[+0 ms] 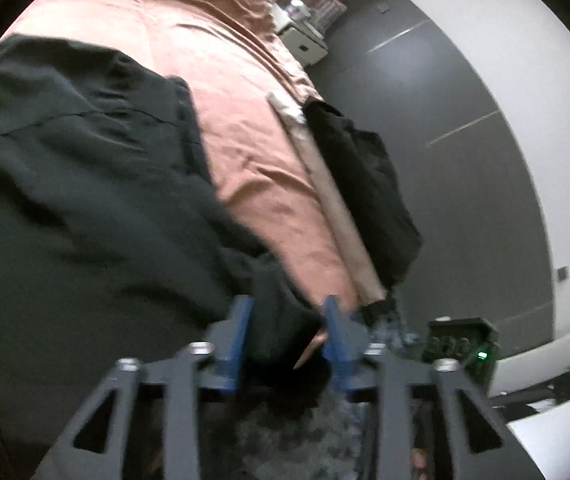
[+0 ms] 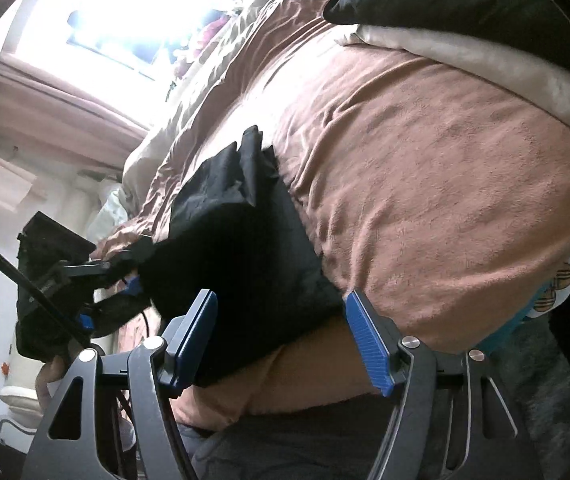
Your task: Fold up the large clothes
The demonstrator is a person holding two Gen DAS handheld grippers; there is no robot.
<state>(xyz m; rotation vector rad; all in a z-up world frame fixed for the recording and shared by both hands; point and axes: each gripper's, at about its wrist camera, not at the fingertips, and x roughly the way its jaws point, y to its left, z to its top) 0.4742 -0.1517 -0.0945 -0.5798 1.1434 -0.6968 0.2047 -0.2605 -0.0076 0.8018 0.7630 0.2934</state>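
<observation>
left gripper (image 1: 289,320) fingers apart, black cloth between them, grip unclear. right gripper (image 2: 281,332) fingers apart, nothing clamped. dark garment (image 1: 65,168) lies on the pink bedsheet (image 1: 213,72).

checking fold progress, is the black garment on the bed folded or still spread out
Partly folded, not neat: in the right wrist view the black garment lies bunched in layers on the pink bedspread, one edge hanging off the bed.

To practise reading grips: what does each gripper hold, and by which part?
Nothing is gripped. The right gripper stands open around the black garment's near edge; the left gripper is open too, a fold lying loose between its fingers.
</observation>
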